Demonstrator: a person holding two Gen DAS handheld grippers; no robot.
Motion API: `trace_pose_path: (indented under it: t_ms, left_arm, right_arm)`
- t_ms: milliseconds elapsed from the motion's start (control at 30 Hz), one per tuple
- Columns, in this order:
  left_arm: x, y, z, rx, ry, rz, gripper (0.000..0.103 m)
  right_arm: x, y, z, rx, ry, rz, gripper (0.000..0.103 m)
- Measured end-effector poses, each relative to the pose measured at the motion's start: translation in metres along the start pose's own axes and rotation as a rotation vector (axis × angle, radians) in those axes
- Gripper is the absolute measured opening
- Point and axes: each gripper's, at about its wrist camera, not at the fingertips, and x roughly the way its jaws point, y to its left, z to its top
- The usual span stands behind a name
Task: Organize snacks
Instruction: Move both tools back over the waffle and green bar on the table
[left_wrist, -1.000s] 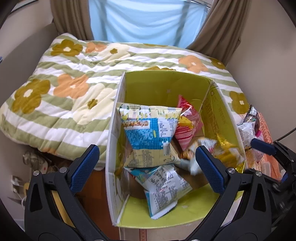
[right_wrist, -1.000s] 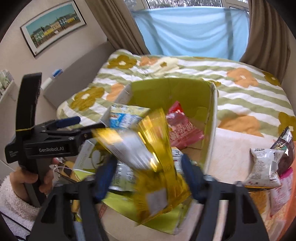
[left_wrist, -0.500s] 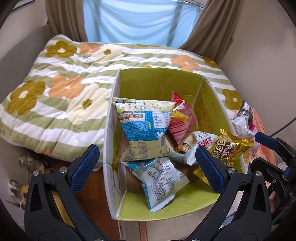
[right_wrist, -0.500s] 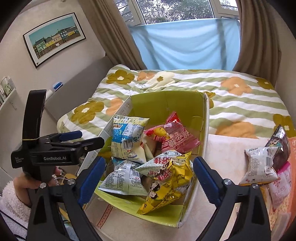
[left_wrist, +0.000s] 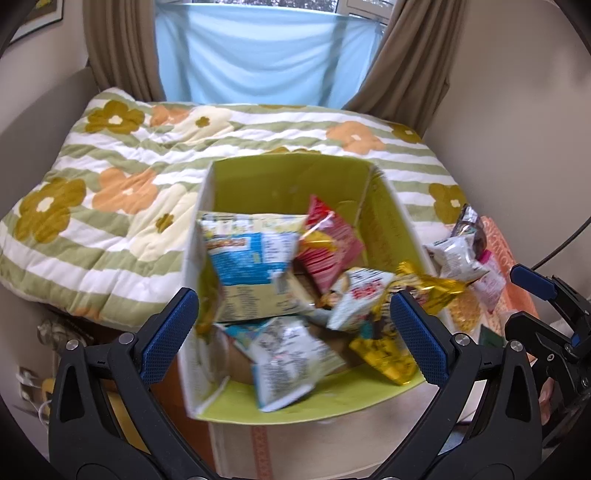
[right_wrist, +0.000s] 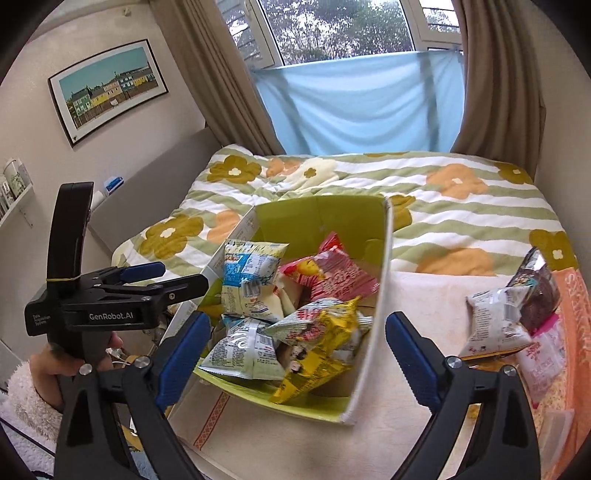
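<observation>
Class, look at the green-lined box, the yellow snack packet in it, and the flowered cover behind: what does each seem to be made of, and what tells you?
Box: probably cardboard, matt green inside; stiff thin walls with a pale cut edge.
Yellow snack packet: likely metallised plastic film; it glints and crinkles.
Flowered cover: quilted fabric, soft and matt; stitched puffy panels.

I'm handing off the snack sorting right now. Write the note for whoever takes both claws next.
Left claw: open, empty, over the near left of the box.
Right claw: open, empty; its jaws have just been opening and nothing is between them.
Green-lined cardboard box: holds the blue-and-white packet, the pink packet, two silvery-white packets and the yellow foil packet, which lies on top at the near right.
Left to do: the white packet, the dark brown packet and the pink-print pouch lie outside, right of the box.
</observation>
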Motion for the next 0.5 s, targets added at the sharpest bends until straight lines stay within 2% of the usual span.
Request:
trace_pose_path:
  t_ms: [267, 500]
  left_arm:
    - [-0.006, -0.083, -0.005, 0.023, -0.012, -0.026, 0.103]
    - [0.006, -0.169, -0.014, 0.047, 0.019, -0.049, 0.103]
  right_arm:
    - [-0.056, -0.054, -0.012, 0.003, -0.02, -0.021, 0.095]
    - [-0.107, -0.117, -0.028, -0.011, 0.002, -0.079, 0.095]
